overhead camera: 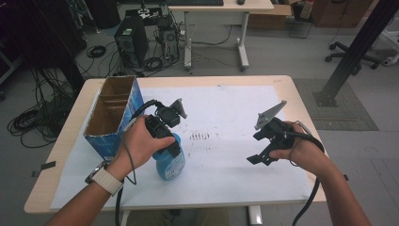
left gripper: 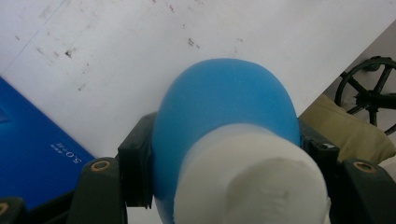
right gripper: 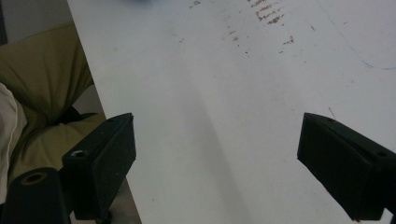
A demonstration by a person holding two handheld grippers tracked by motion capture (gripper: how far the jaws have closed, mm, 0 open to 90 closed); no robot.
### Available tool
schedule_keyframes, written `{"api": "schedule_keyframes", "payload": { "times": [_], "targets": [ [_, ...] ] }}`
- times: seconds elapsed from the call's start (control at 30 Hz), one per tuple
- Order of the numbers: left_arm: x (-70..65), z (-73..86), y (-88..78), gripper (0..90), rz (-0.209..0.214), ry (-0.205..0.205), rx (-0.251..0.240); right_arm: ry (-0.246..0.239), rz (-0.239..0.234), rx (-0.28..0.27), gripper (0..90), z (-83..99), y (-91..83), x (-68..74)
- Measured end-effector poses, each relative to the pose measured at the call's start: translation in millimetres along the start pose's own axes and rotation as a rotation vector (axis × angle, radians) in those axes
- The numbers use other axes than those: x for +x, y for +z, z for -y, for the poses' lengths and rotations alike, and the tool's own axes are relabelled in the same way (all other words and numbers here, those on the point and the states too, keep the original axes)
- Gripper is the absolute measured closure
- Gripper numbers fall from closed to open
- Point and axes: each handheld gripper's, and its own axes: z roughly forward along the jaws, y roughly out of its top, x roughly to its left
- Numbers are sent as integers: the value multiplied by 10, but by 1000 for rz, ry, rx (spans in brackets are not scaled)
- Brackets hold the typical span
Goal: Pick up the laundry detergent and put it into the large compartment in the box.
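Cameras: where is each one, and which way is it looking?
High view: above the table, looking down; both forearms show, left tool and right tool.
Left gripper view: on the left tool, looking along its jaws shut on the blue bottle.
Right gripper view: on the right tool, jaws open over white paper.
Shared: the paper; high and left views, the bottle.
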Motion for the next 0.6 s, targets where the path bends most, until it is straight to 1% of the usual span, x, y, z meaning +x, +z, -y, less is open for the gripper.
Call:
{"api": "schedule_keyframes", "payload": {
  "times": [0.07, 0.17, 0.2, 0.27, 0.33, 0.4, 0.47, 0.6],
  "targets": [
    [-3, -2, -25, 371, -2, 2, 11, 0, 1, -1, 117, 1, -4, 0],
    [-4, 3, -75, 371, -4, -1, 11, -5, 1, -2, 118, 4, -6, -2],
    [-4, 6, -92, 371, -3, -8, 6, -5, 0, -2, 117, 6, -5, 0],
    [1, 13, -127, 371, -1, -4, 16, -4, 0, -1, 118, 9, -4, 1],
    [-1, 19, -160, 371, 0, -13, 10, -3, 0, -3, 118, 9, -9, 4],
    [1, 21, -199, 371, -2, -13, 11, 0, 1, -4, 118, 5, -11, 8],
    [-8, 22, -231, 371, -7, -11, 14, -7, 0, -3, 117, 1, -6, 8],
    [-22, 20, -279, 371, -12, -17, 6, -11, -4, -1, 118, -11, 9, 15]
  ]
}}
